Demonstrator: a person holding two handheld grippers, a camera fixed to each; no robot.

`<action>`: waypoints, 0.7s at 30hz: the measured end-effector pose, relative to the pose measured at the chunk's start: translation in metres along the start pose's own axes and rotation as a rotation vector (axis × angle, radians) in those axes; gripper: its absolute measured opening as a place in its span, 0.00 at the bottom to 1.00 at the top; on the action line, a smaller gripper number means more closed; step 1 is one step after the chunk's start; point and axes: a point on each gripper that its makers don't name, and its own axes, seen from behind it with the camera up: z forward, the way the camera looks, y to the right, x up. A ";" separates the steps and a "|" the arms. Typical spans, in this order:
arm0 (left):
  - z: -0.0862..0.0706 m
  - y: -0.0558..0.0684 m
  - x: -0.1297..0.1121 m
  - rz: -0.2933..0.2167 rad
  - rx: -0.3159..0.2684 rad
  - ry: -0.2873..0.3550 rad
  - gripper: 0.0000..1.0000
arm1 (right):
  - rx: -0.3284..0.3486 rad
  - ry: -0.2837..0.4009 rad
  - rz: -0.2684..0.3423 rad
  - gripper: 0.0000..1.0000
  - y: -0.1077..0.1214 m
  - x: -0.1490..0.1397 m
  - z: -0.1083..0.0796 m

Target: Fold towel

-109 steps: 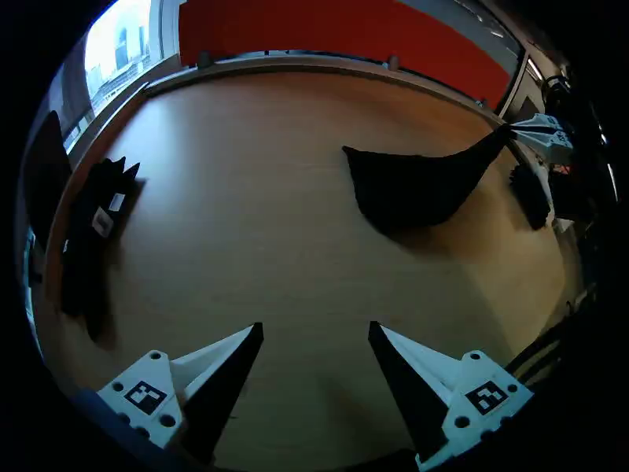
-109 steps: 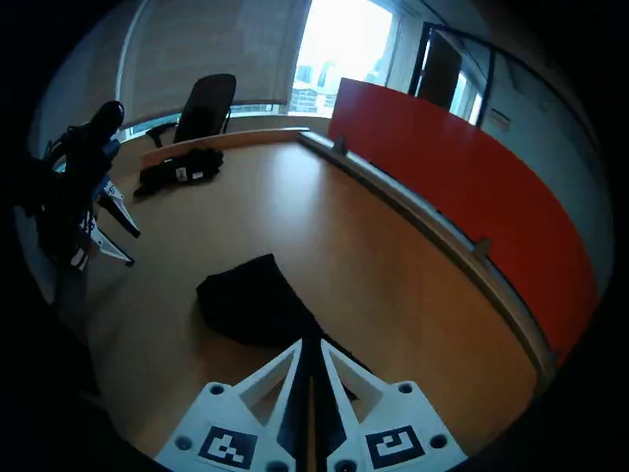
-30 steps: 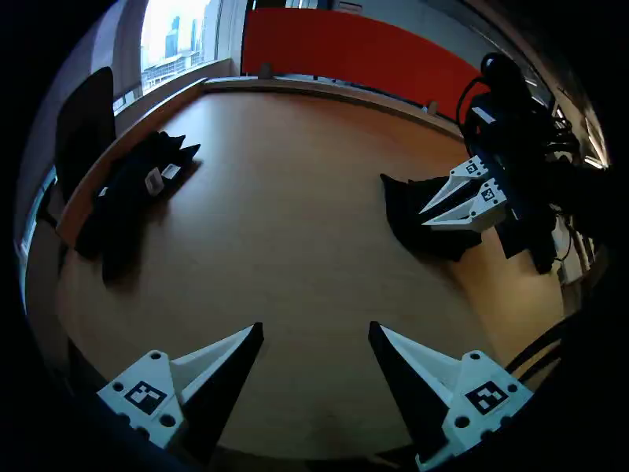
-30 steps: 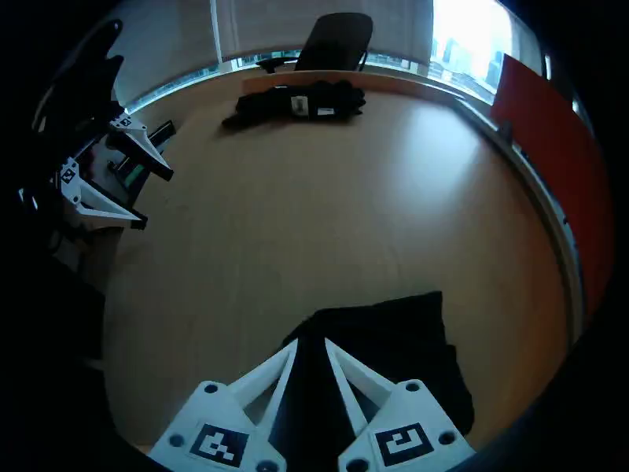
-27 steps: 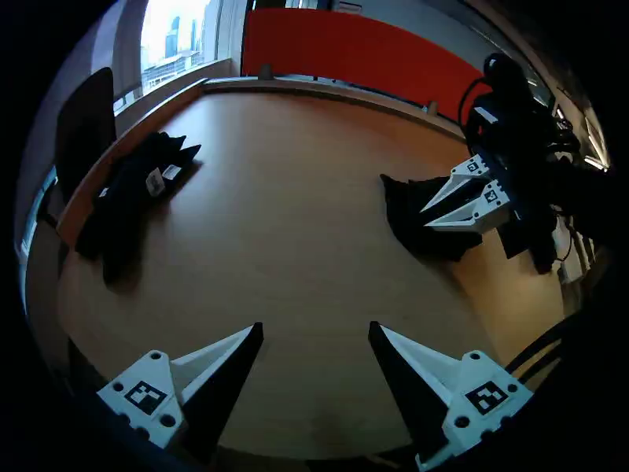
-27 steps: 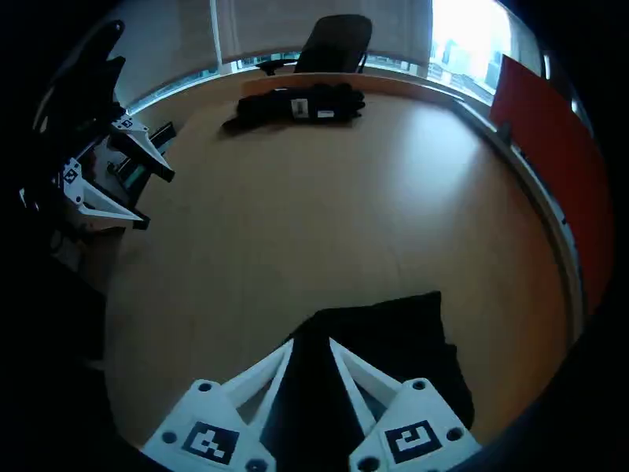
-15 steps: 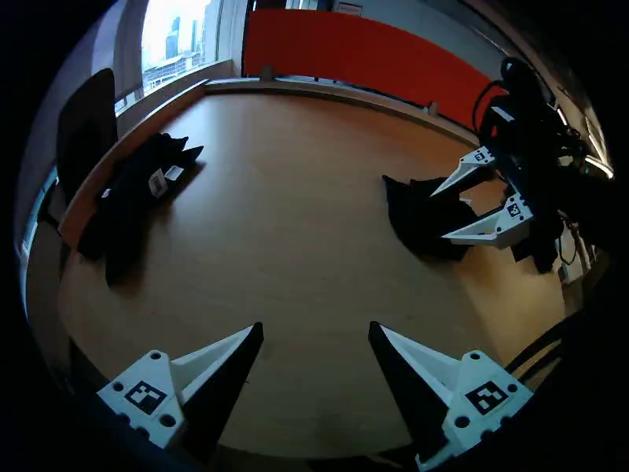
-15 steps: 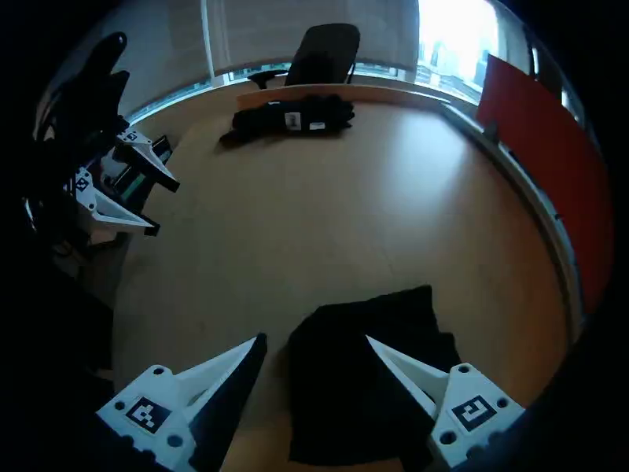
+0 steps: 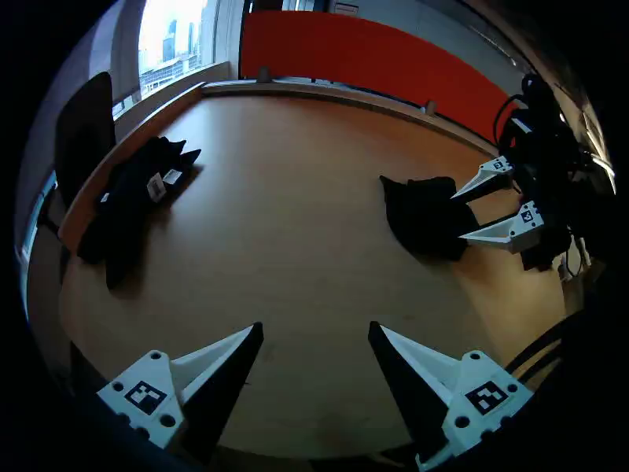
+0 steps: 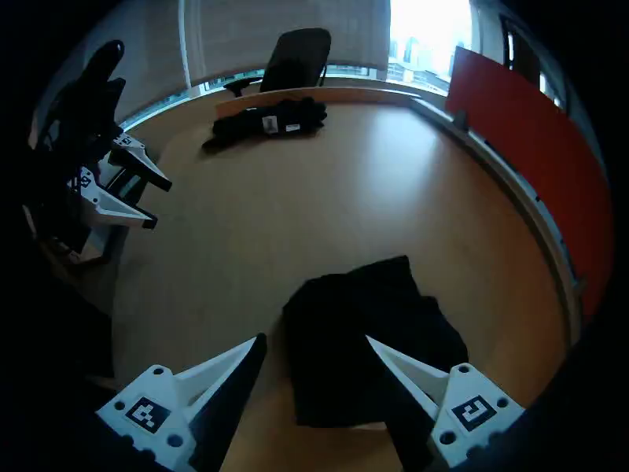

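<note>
Right gripper view: the right gripper point(image 10: 315, 339) lets go, jaws now wide, and the black towel point(image 10: 358, 315) lies bunched on the table point(image 10: 314, 189) just ahead, fold unfinished, left gripper point(image 9: 315, 325) open and well apart.

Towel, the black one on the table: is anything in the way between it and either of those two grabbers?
Nothing visible. The open right gripper is right at the towel, and only bare table lies between the towel and the open left gripper. A pile of dark cloth lies well aside.

One towel point(image 10: 362, 346), one chair point(image 10: 295, 55), two tongs point(image 9: 313, 326) point(image 10: 314, 339)
</note>
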 end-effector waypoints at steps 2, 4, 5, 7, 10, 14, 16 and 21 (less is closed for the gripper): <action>-0.001 0.000 0.001 0.002 0.000 0.001 1.00 | -0.012 -0.002 0.012 0.88 0.000 -0.006 -0.003; -0.001 -0.001 0.001 0.002 0.000 0.001 1.00 | -0.023 -0.006 0.024 0.88 0.001 -0.012 -0.006; -0.001 -0.001 0.001 0.003 0.000 0.001 1.00 | -0.029 -0.007 0.030 0.88 0.001 -0.015 -0.008; -0.001 -0.001 0.001 0.004 0.000 0.000 1.00 | -0.040 -0.010 0.040 0.88 0.001 -0.020 -0.011; -0.001 -0.002 0.000 0.006 0.000 -0.001 1.00 | -0.054 -0.013 0.051 0.88 0.002 -0.027 -0.017; -0.001 -0.002 0.000 0.009 -0.001 -0.003 1.00 | -0.068 -0.016 0.061 0.88 0.001 -0.034 -0.024; -0.001 -0.002 0.000 0.010 -0.002 -0.004 1.00 | -0.074 -0.018 0.066 0.88 0.001 -0.037 -0.026; -0.001 -0.001 0.000 0.011 -0.006 -0.004 1.00 | -0.089 -0.022 0.078 0.87 0.000 -0.044 -0.031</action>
